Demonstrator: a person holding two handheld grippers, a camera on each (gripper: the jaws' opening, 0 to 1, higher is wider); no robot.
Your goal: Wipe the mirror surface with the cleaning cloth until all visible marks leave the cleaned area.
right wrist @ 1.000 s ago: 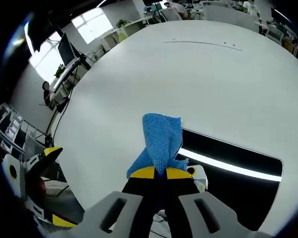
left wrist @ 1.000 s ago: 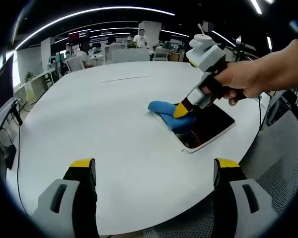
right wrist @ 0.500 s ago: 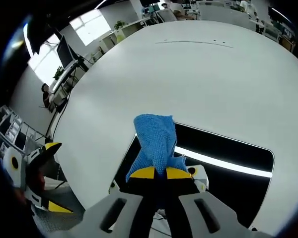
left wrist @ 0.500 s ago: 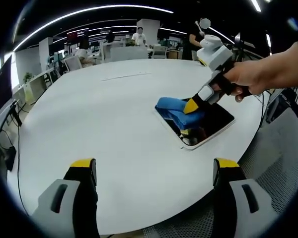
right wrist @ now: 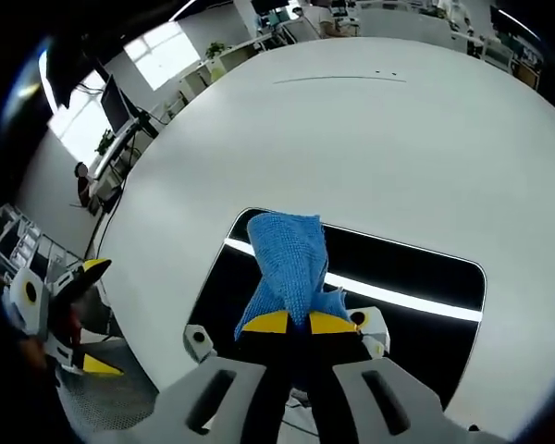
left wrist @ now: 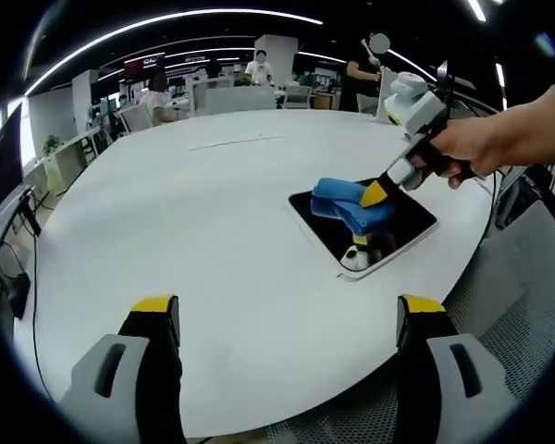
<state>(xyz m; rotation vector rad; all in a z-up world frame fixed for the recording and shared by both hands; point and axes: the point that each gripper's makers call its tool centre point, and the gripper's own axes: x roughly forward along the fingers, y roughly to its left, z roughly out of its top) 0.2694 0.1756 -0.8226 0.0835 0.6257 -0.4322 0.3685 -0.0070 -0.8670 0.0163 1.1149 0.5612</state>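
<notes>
Right hand-held gripper (right wrist: 292, 323) tilted down, cloth (right wrist: 289, 259) on mirror (right wrist: 416, 277)

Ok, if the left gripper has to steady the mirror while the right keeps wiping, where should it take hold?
Grip the mirror's white rim at the bare near corner, coming in low from the table edge side. It lies flat, so only the thin border offers a pinch; the blue cloth and right gripper occupy the far part. The left gripper is open.
</notes>
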